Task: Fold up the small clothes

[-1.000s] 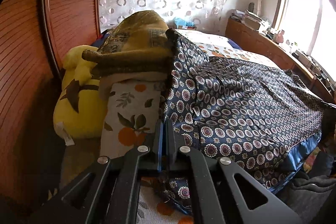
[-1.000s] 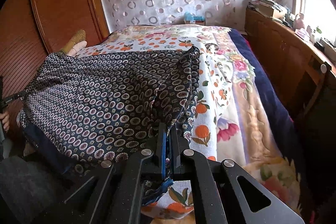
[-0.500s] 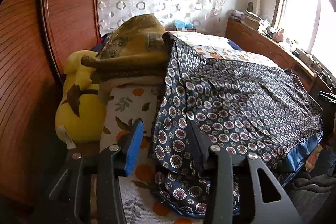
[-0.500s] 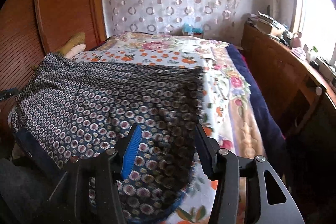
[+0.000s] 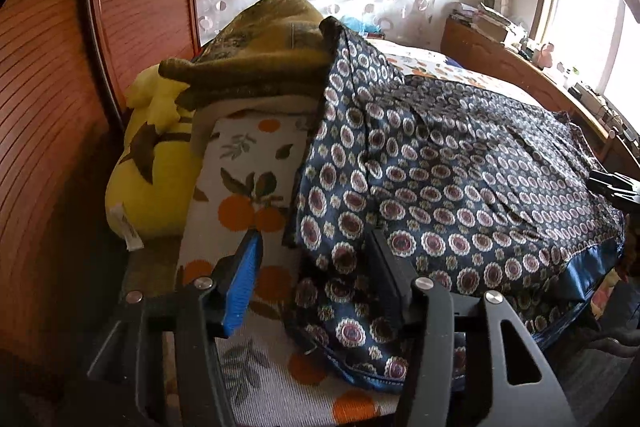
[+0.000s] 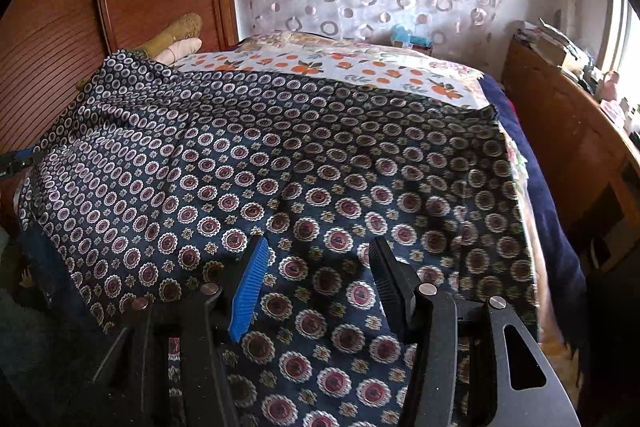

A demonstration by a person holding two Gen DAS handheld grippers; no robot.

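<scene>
The bed [image 6: 408, 75], dressed in an orange-print sheet, is being covered across its near half by the dark patterned garment [image 6: 280, 163], which is being shown spread flat from the left edge to near the right edge, with its hem hanging over the near edge. At the left edge, a folded olive blanket [image 5: 256, 67] is being seen stacked beside a yellow plush toy [image 5: 156, 163], and one corner of the garment is being draped up against that blanket. The left tongs [image 5: 316, 267] are being opened at this moment above the near left corner, the garment's edge lying loose between the pads and gripped by neither. The right tongs [image 6: 318, 267] are being held half open over the cloth near the near edge, with nothing being held.
</scene>
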